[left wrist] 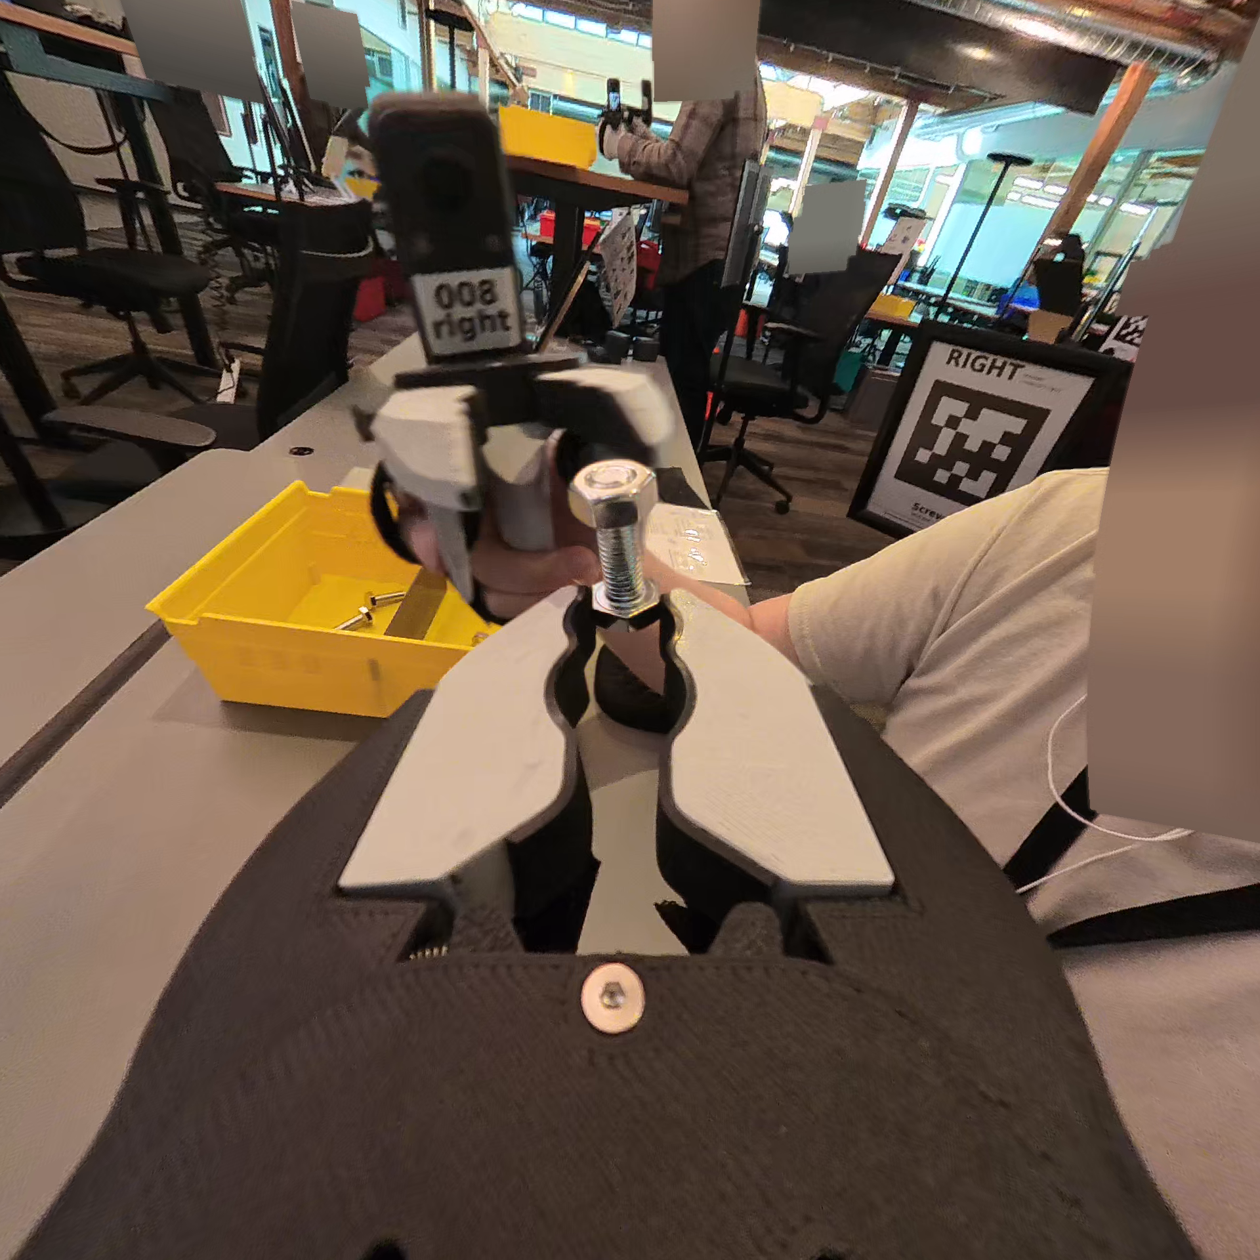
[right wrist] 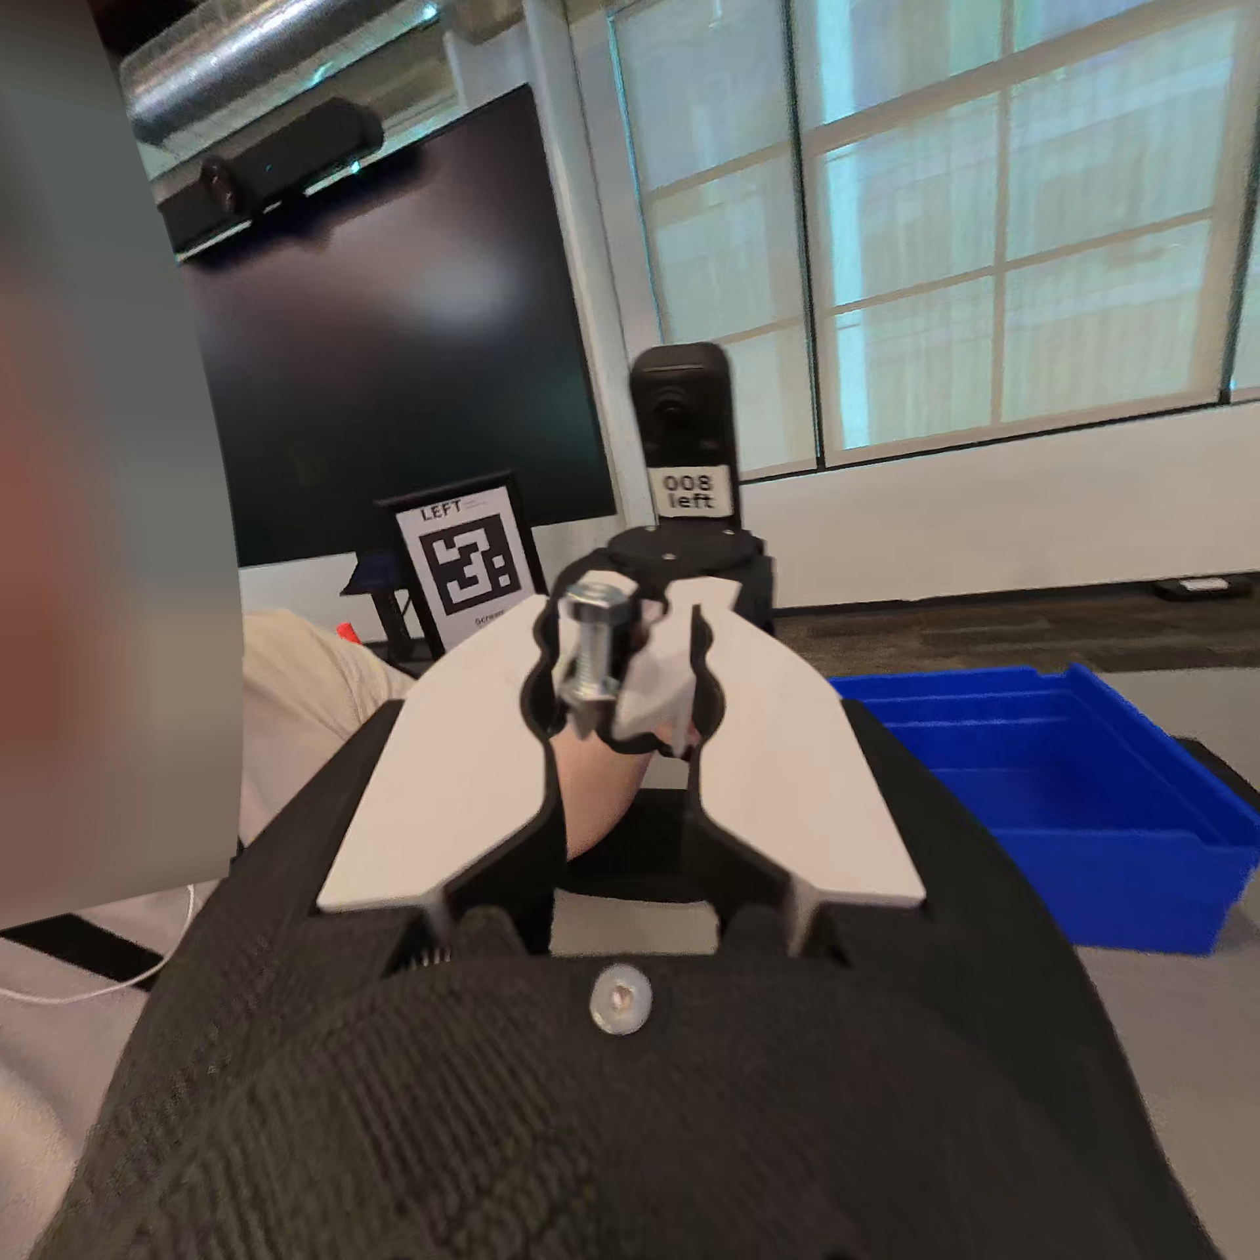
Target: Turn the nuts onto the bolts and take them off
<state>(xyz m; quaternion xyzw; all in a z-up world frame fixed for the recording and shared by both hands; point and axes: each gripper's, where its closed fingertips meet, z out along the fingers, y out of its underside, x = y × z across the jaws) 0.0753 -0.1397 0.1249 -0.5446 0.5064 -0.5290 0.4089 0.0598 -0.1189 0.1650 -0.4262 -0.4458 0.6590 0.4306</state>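
Note:
My left gripper (left wrist: pixel 624 617) is shut on a silver nut (left wrist: pixel 625 603) at the lower end of a silver bolt (left wrist: pixel 619 545). The bolt stands upright, with its hex head (left wrist: pixel 612 485) on top. My right gripper (left wrist: pixel 525 436) faces it from behind with its jaws spread, close to the bolt head. In the right wrist view the bolt (right wrist: pixel 588 654) sits tilted between the right gripper's (right wrist: pixel 617 613) fingertips, close to the left finger, with a gap on the other side. The left gripper's white fingers (right wrist: pixel 648 695) show just beyond the bolt.
A yellow bin (left wrist: pixel 273 665) on the grey table (left wrist: pixel 102 852) holds a few loose bolts (left wrist: pixel 361 617). A blue bin (right wrist: pixel 1023 852) stands to the right in the right wrist view. Marker boards (left wrist: pixel 975 436) (right wrist: pixel 467 566) stand behind. A person's beige sleeve (left wrist: pixel 954 648) is close by. My right fingertips sit around 4 cm from my left ones.

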